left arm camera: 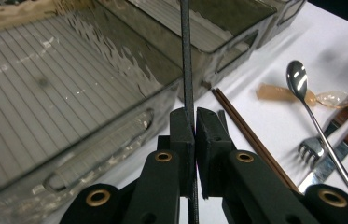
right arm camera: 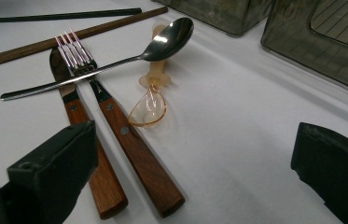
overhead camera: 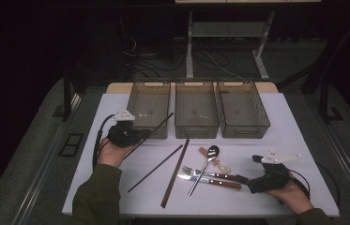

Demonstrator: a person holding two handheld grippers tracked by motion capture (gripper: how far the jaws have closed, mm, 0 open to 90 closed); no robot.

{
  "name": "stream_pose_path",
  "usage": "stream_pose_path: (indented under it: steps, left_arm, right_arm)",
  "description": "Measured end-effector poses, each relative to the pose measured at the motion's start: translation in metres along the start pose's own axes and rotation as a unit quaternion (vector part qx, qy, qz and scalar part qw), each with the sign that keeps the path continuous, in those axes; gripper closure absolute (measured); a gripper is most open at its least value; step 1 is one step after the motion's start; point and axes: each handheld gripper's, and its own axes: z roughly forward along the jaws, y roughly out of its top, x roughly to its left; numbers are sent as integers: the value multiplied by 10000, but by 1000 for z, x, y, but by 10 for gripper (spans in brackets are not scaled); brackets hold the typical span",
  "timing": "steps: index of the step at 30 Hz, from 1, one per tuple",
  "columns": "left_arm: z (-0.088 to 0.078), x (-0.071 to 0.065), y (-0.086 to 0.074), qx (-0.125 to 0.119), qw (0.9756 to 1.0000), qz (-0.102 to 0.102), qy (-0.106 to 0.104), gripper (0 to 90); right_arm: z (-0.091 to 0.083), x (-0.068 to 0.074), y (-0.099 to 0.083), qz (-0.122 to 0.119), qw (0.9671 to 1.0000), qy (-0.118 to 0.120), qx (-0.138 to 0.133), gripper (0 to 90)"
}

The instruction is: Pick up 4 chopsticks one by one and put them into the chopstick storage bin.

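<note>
The left gripper sits at about nine o'clock on the white table. Its two black jaws are squeezed tight on a thin black chopstick. In the left gripper view you can see the stick pinched right between the pads. The stick is off the table and points up toward one o'clock, over the near wall of the left tray. My guess is that it is held by its near end so the far end can tip into that tray.

Three see-through trays stand side by side at twelve o'clock. The middle tray and the right tray look like they have nothing in them. They may be for sorting the table things by kind.

In the middle of the table lie another black chopstick and a brown chopstick. They lie slanted, close to each other but not touching.

At about five o'clock there is a small pile. A metal spoon lies across a fork and a knife, both with wooden handles. A small clear plastic spoon peeks out from under the metal one.

The right gripper rests at four o'clock. Its jaws are wide apart and hold nothing. They point at the wooden handles, which are very near, so it looks ready to pick one up.
</note>
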Motion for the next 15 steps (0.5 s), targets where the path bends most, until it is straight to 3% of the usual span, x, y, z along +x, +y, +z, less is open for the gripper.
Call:
stream_pose_path:
  steps: [15]
  left_arm:
    - [17,16,29,60,9999,-85,70,854]
  right_arm:
    - [0,1,0,-1,10000,13,-13,8]
